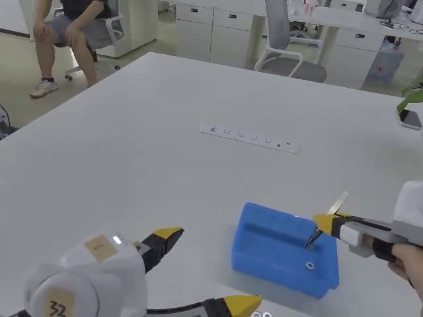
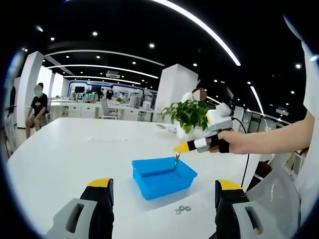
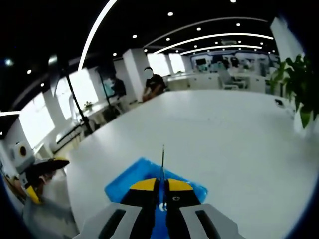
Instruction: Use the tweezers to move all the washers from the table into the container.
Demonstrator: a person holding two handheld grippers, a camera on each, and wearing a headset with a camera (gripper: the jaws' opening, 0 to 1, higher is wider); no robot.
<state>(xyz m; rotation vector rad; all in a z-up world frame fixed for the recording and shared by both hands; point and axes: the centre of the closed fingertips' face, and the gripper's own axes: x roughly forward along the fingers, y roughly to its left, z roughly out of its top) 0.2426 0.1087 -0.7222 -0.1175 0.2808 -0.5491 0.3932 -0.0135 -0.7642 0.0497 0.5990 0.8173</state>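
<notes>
A blue container (image 1: 284, 254) stands on the white table (image 1: 132, 152), with one washer (image 1: 309, 265) lying inside it. My right gripper (image 1: 325, 223) is shut on the tweezers (image 1: 312, 239), whose tips point down into the container. In the right gripper view the tweezers (image 3: 162, 164) stick out from the right gripper (image 3: 157, 185) over the container (image 3: 122, 185). My left gripper (image 1: 205, 269) stands open just left of the container. Between its jaws, the left gripper view shows the container (image 2: 163, 175) and two or three washers (image 2: 183, 209) on the table in front of it.
A recessed power strip (image 1: 251, 139) sits in the middle of the table. A person (image 1: 66, 26) sits on a chair beyond the far left corner. An office chair (image 1: 287, 39) stands at the far edge. A potted plant (image 2: 188, 113) is on the table's right side.
</notes>
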